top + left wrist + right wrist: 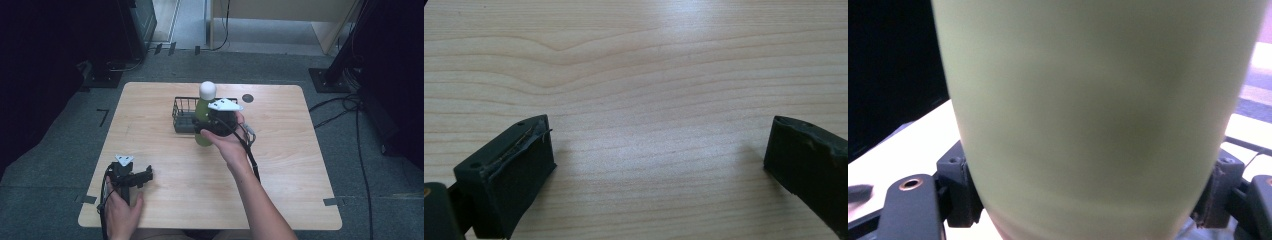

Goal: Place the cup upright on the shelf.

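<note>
Pale wood-grain table (280,165); right gripper (212,125) clamps smooth green bottle (202,137); left gripper (659,165) gapes, empty.

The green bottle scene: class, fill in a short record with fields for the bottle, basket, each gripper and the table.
bottle: pale green bottle with white cap, upright, in front of the basket
basket: black wire basket, near table's far middle
right gripper: right gripper, jaws closed on the bottle's sides
left gripper: left gripper, jaws apart, nothing between them, near front left
table: light wooden table
</note>
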A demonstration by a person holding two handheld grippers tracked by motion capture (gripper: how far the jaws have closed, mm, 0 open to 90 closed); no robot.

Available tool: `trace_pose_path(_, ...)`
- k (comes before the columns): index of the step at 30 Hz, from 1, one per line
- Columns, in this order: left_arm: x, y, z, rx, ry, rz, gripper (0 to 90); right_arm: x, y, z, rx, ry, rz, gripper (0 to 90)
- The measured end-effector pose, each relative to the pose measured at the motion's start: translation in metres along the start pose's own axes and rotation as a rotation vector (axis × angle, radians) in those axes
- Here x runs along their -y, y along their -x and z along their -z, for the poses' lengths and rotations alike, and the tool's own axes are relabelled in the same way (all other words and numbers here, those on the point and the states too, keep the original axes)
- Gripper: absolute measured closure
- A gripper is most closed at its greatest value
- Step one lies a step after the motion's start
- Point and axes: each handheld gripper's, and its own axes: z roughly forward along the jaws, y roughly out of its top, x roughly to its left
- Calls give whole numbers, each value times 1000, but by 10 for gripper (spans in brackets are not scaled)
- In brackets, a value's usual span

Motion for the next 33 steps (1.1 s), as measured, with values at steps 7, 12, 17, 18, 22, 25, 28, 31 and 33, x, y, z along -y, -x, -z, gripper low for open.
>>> trace_pose_path(7,0,0,0,0,1,0,0,-22,16,0,51,27,-35,206)
trace_pose_path(12,0,0,0,0,-1,-1,0,-36,29,-7,78,45,-87,208)
trace_pose_path(17,0,0,0,0,-2,-2,0,-43,30,-9,69,47,-97,208)
trace_pose_path(18,0,0,0,0,-2,-2,0,-43,30,-9,69,47,-97,208)
trace_pose_path(22,0,0,0,0,-2,-2,0,-48,29,-9,64,64,-104,208)
trace_pose_path(25,0,0,0,0,-2,-2,0,-53,29,-9,72,77,-105,208)
trace_pose_path(28,0,0,0,0,-2,-2,0,-59,32,-10,99,95,-99,208)
trace_pose_path(31,0,0,0,0,-2,-3,0,-61,34,-11,109,107,-98,208)
trace_pose_path(33,0,0,0,0,-2,-4,0,-62,36,-12,122,119,-92,208)
